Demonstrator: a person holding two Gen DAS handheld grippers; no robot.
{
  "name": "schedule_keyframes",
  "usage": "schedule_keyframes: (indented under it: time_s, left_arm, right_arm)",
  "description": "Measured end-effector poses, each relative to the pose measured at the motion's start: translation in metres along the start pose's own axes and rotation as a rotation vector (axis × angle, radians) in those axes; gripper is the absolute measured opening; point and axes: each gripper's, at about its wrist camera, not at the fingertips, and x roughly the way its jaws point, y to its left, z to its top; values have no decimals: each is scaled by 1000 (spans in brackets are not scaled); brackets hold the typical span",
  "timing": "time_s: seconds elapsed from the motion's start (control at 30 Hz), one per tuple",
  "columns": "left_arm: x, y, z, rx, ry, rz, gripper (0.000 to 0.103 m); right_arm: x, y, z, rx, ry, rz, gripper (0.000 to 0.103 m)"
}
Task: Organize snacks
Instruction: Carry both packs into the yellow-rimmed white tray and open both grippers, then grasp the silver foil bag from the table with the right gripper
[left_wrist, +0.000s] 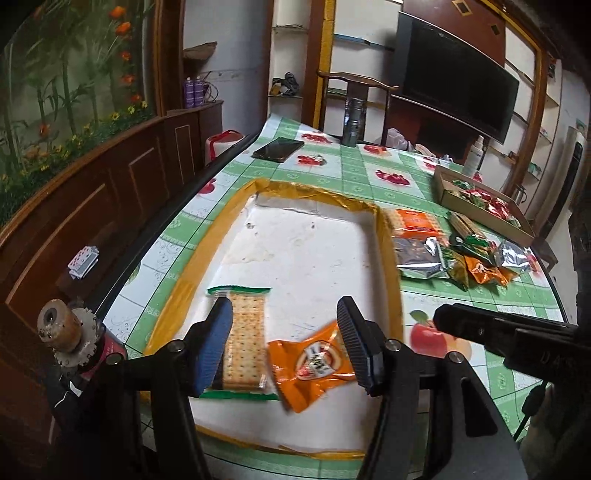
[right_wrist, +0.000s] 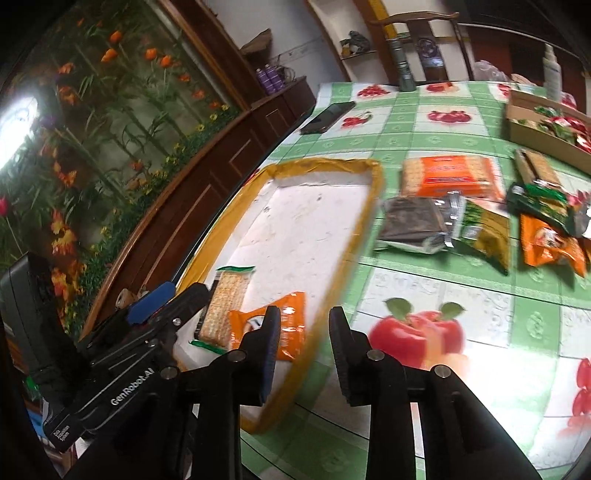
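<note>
Lying in tray (left_wrist: 388, 258) — orange packet (left_wrist: 314, 363) between spread left gripper (left_wrist: 286, 332) jaws; right gripper (right_wrist: 304, 328) jaws spread, unladen.

Soft daylight, motion blur, fisheye warping

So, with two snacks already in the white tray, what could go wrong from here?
1. The orange foil packet lies tilted beside the green-edged cracker pack; the open left gripper right above might nudge either one.
2. The open right gripper hovers over the yellow-taped rim of the white tray and might catch it.
3. The remaining snack pile overlaps, so one grasp may drag neighbours.
</note>
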Motion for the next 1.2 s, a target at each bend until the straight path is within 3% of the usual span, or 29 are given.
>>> schedule_keyframes:
  time_s: [0.17, 0.33, 0.5, 0.67, 0.8, 0.93, 1.03, 1.13, 1.2]
  left_arm:
    - [-5, -22, 1, 42, 3, -9, 60]
    - [-8, -37, 3, 13, 57, -156, 62]
    - [-5, -61, 4, 2, 87, -235, 62]
    - [9, -93, 0, 11, 167, -351, 66]
    - [20, -115, -7, 20, 226, -415, 66]
    - [23, -127, -9, 36, 240, -449, 66]
    - [22, -131, -9, 49, 236, -469, 66]
    - [25, -131, -9, 56, 241, -475, 66]
    - [27, -129, -9, 56, 246, -473, 66]
  right_arm:
    - [-24, -32, -6, 50, -38, -8, 31]
    - [-58, -81, -14, 114, -92, -67, 32]
    - [-106, -148, -20, 226, -179, -161, 35]
    - [-136, -200, -18, 305, -235, -248, 37]
    - [-139, -222, -7, 327, -262, -261, 39]
    - [-136, -243, 20, 369, -315, -293, 52]
    - [-124, -255, 48, 385, -340, -369, 57]
    - [-99, -267, 75, 343, -284, -442, 57]
    - [-85, -276, 83, 342, -247, -441, 57]
